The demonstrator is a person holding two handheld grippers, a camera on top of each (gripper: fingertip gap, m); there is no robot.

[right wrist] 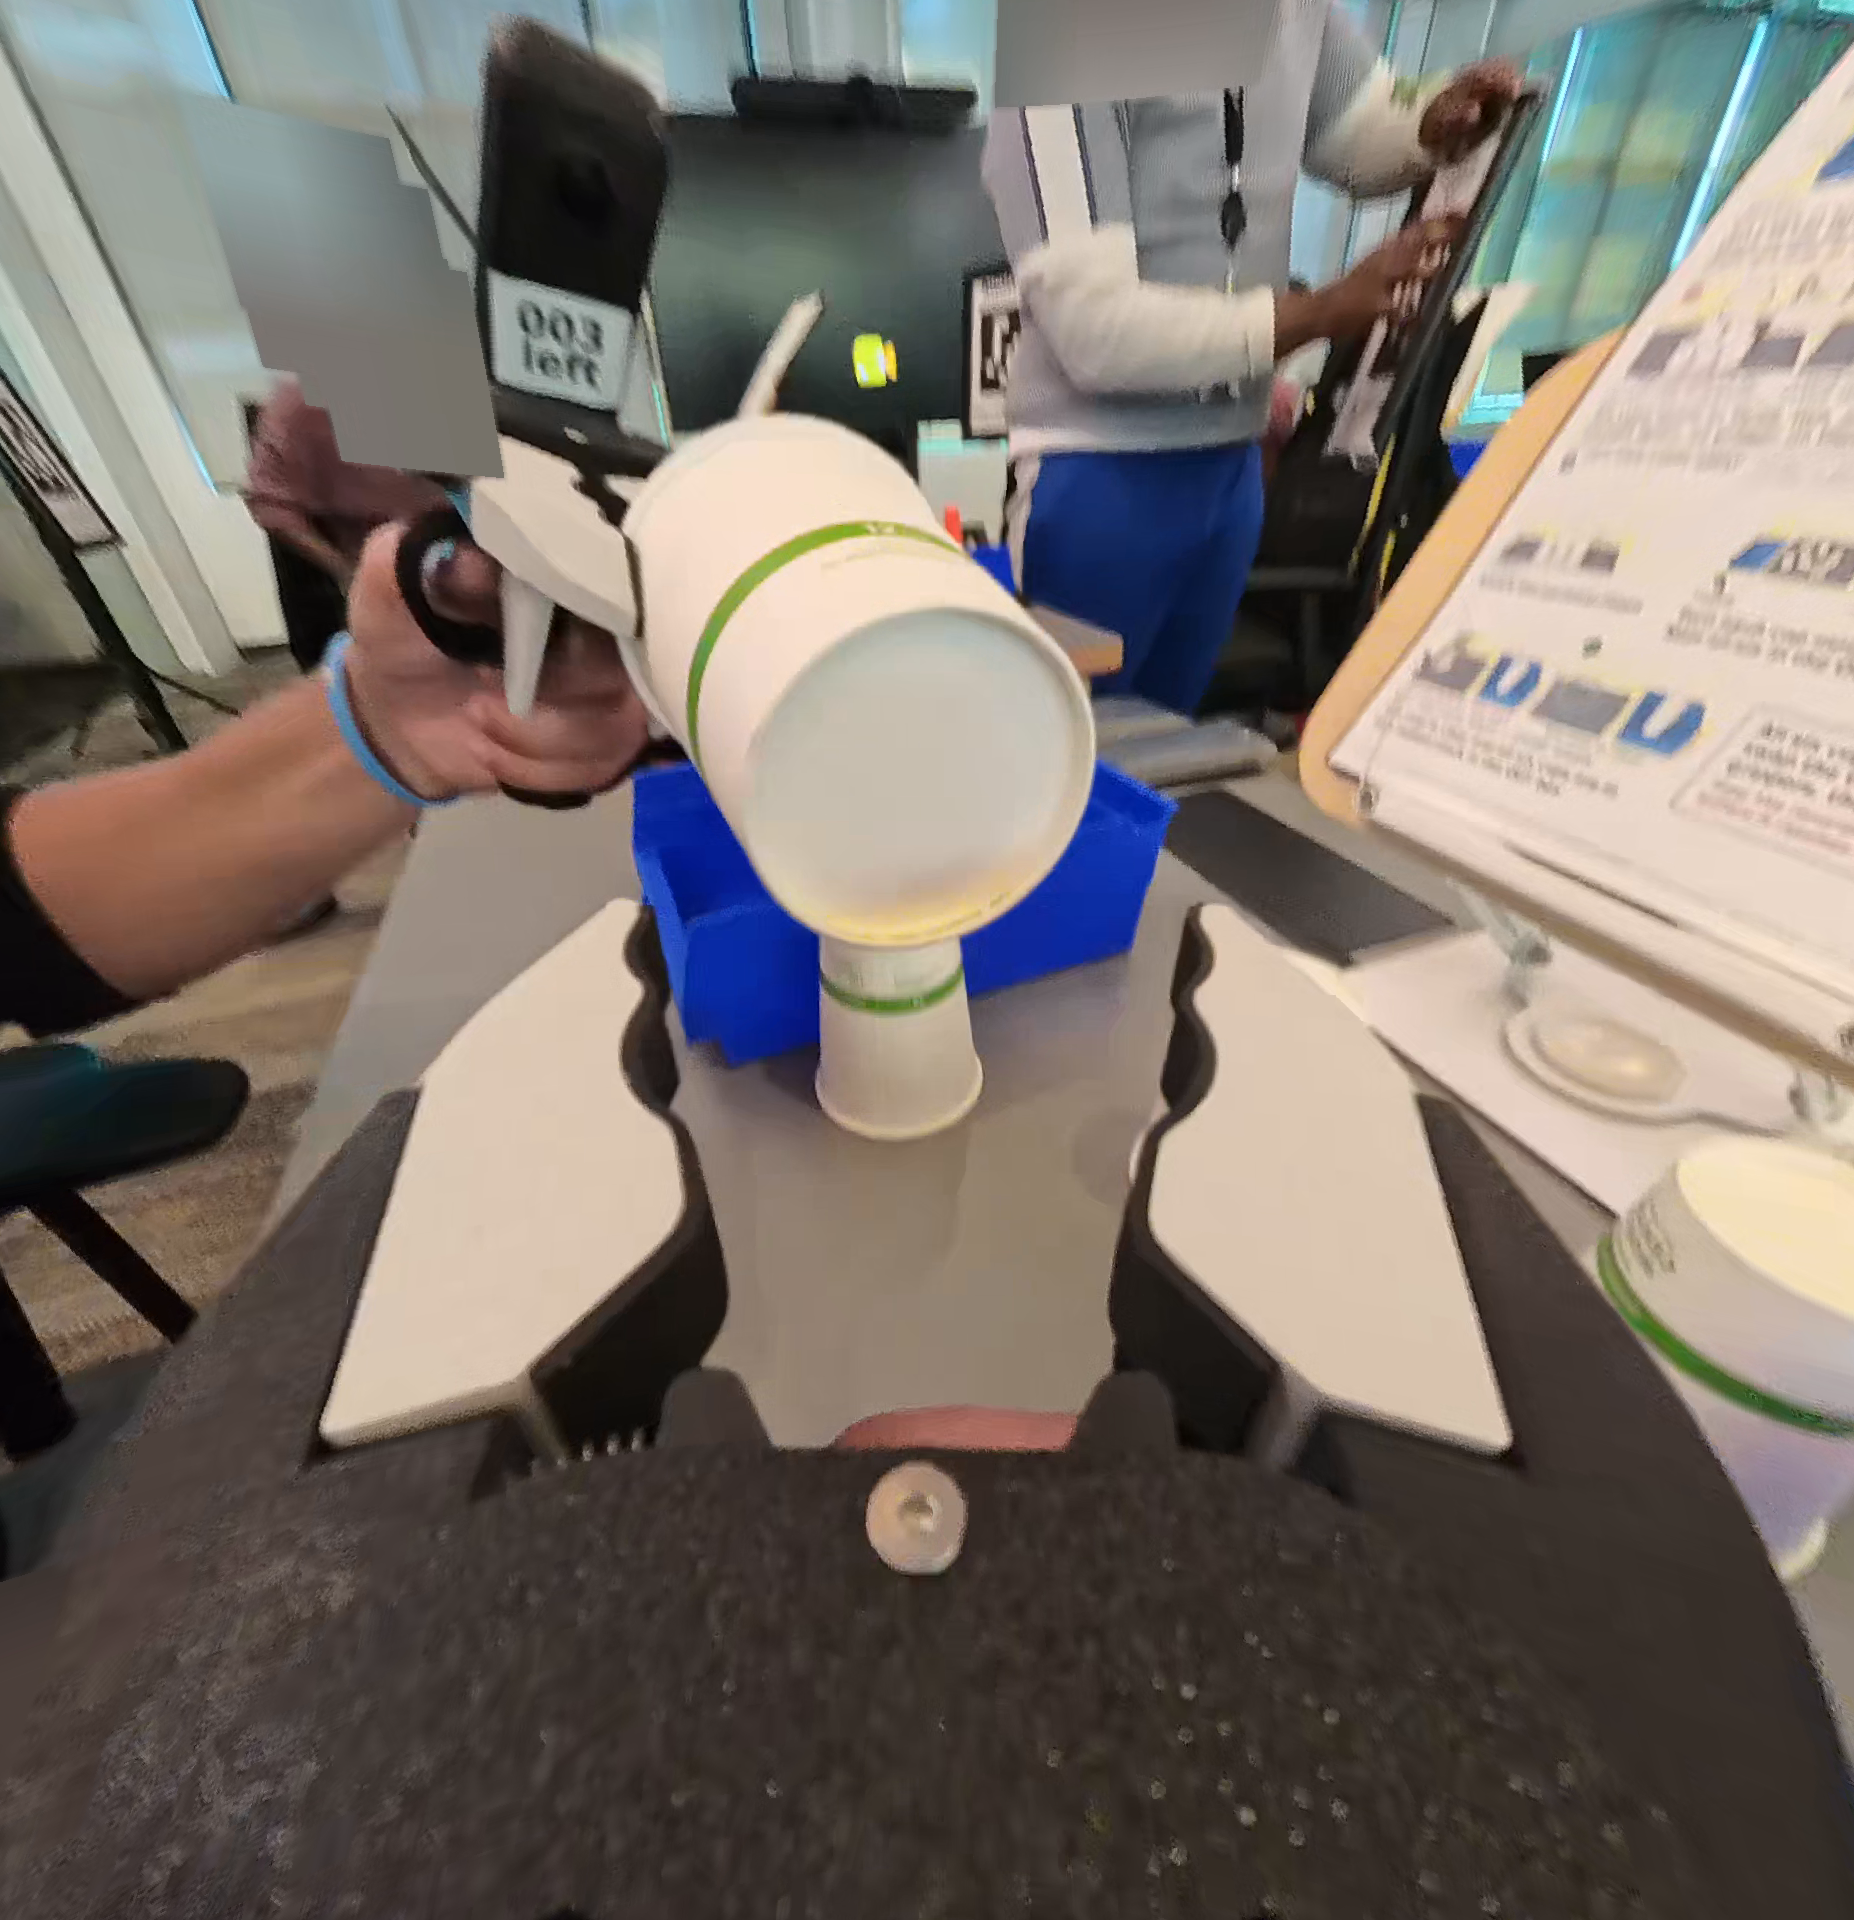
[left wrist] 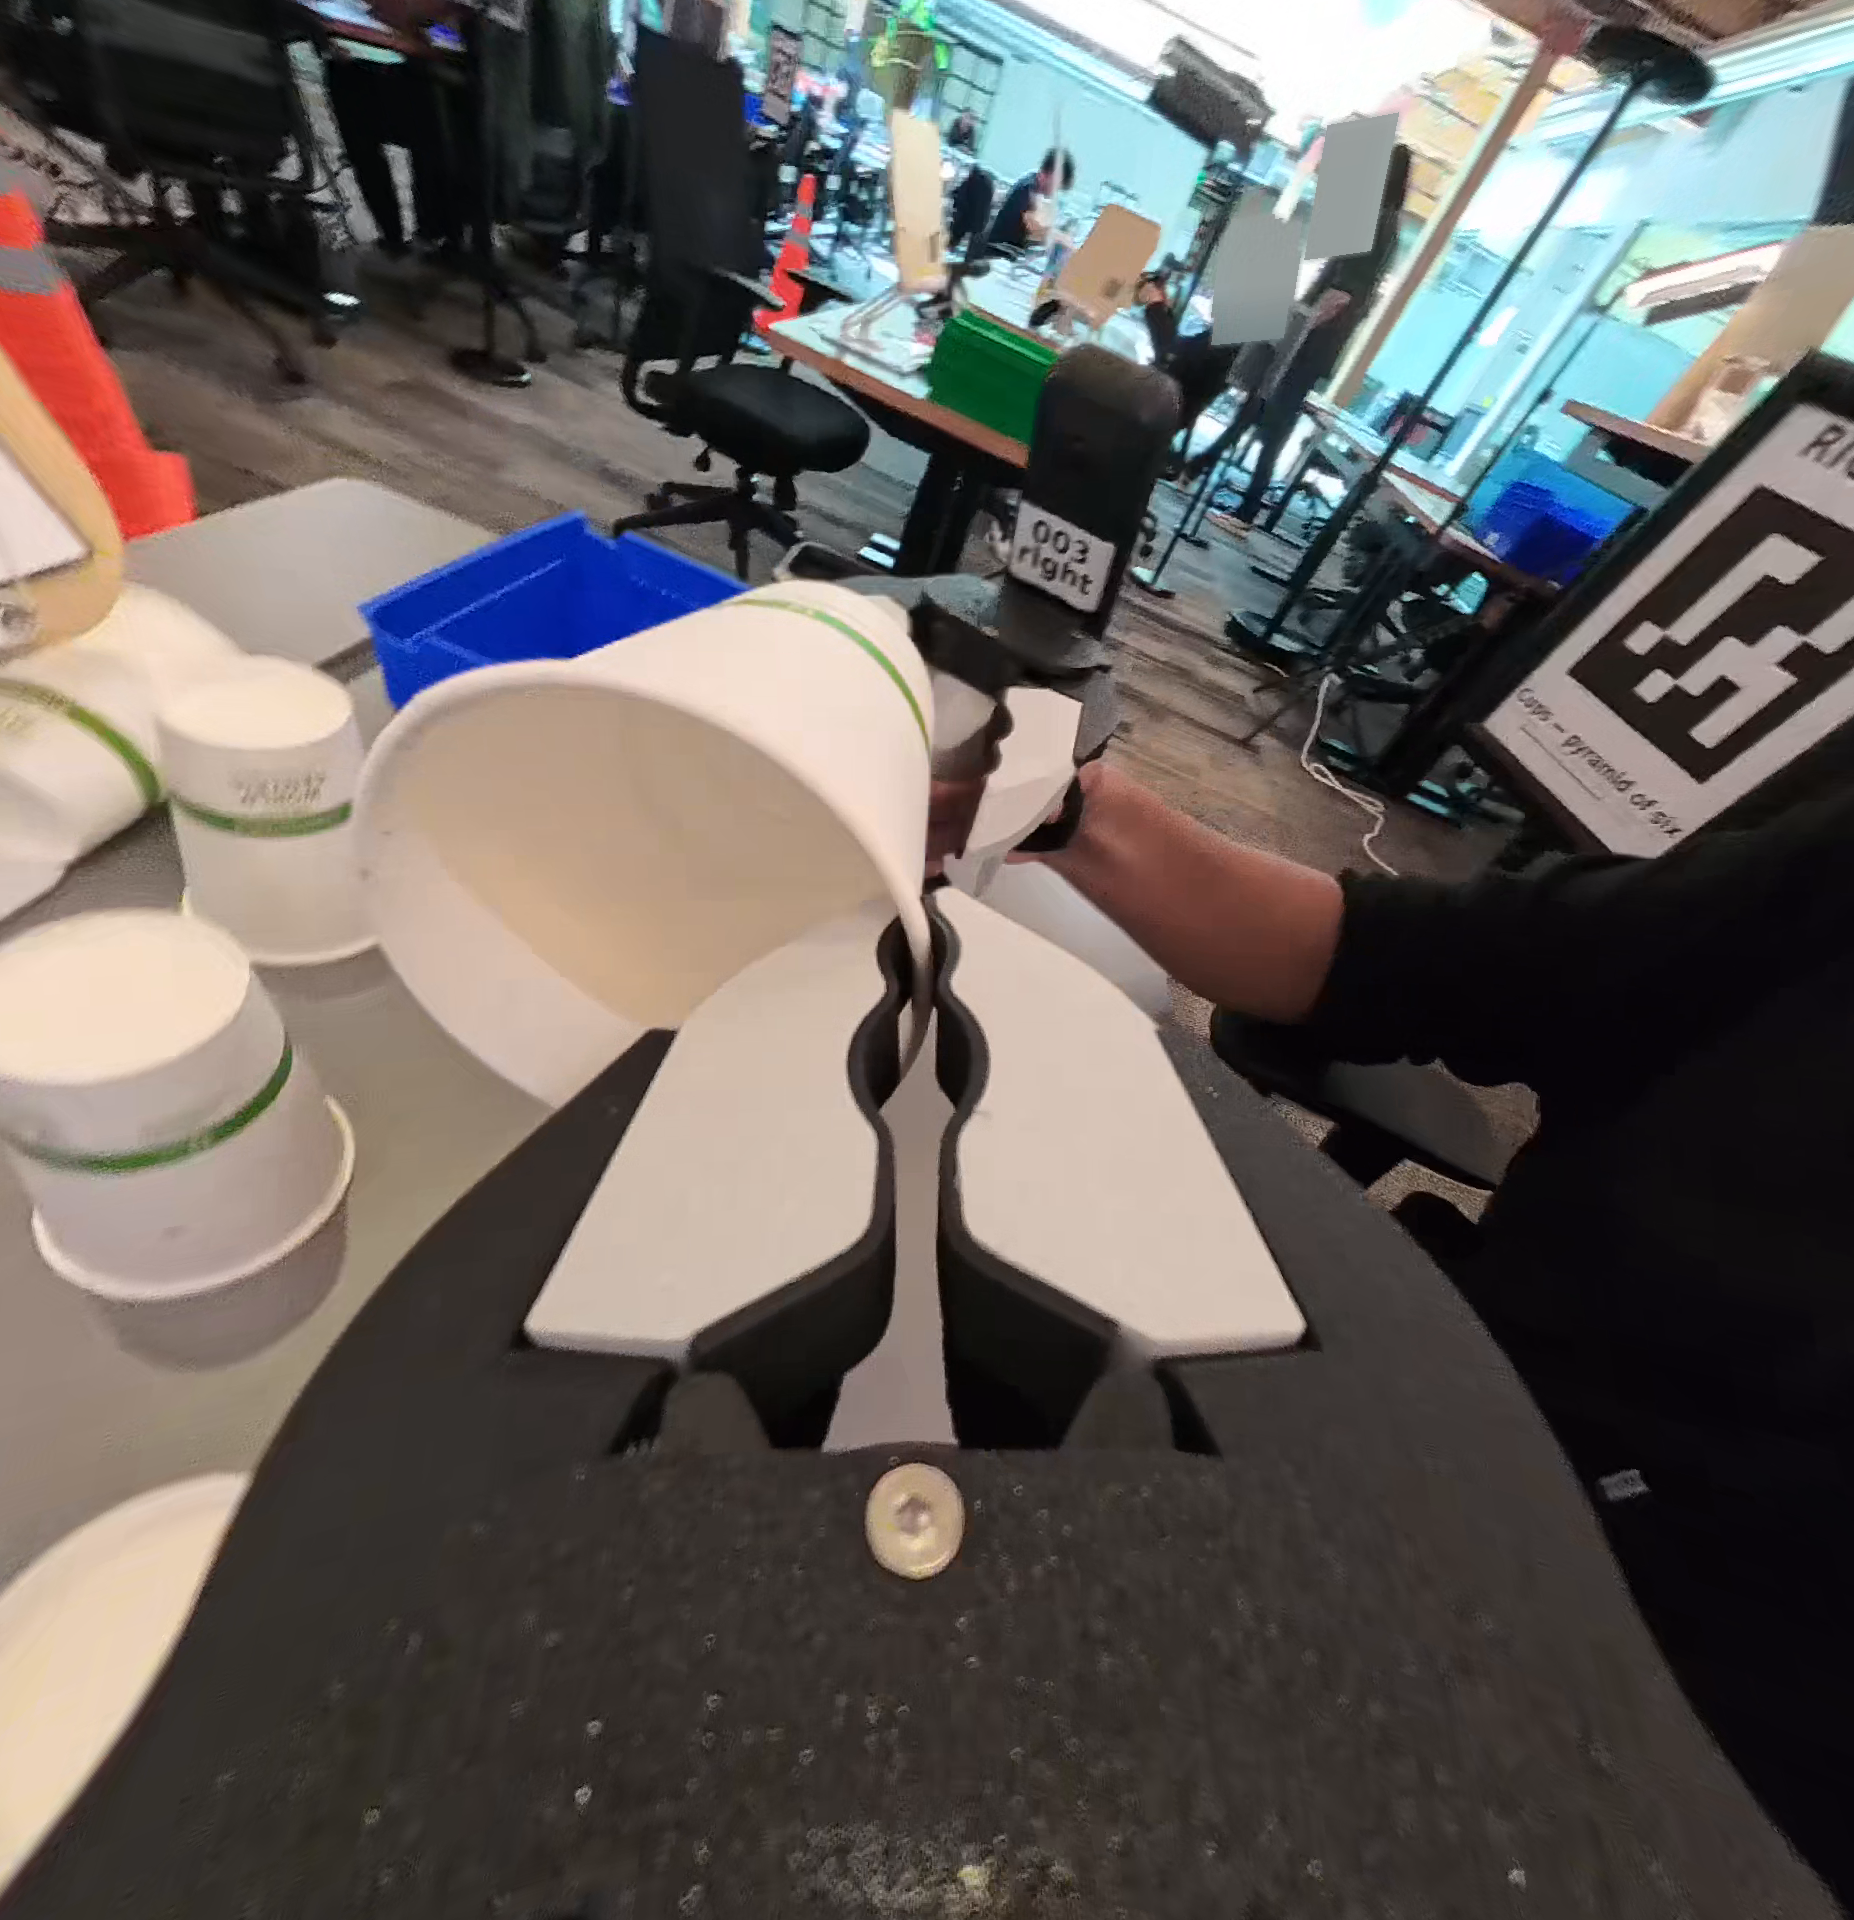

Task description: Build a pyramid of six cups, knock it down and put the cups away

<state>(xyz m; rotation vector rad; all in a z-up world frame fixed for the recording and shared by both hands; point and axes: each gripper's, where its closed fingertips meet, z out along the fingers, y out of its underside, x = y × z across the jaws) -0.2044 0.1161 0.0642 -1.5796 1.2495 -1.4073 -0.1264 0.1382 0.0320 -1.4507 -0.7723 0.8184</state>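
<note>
- Starting big: the grey table [right wrist: 902,1278] carries a blue bin [right wrist: 1068,904] at its far end, and only the right wrist view shows the instruction board [right wrist: 1650,582] propped on a stand beside it.
- Left gripper [left wrist: 928,951] has its jaws pressed together on the rim of a white cup with a green band [left wrist: 653,810], held off the table and tipped on its side, so its own camera looks into the mouth while the right wrist view faces the base.
- Right gripper [right wrist: 918,1049] has jaws spread wide with nothing between them, pointing at an upside-down cup [right wrist: 897,1049] standing just in front of the bin.
- Left wrist view alone shows two more upside-down cups [left wrist: 164,1101] beside the held one, plus an orange cone [left wrist: 61,343] behind.
</note>
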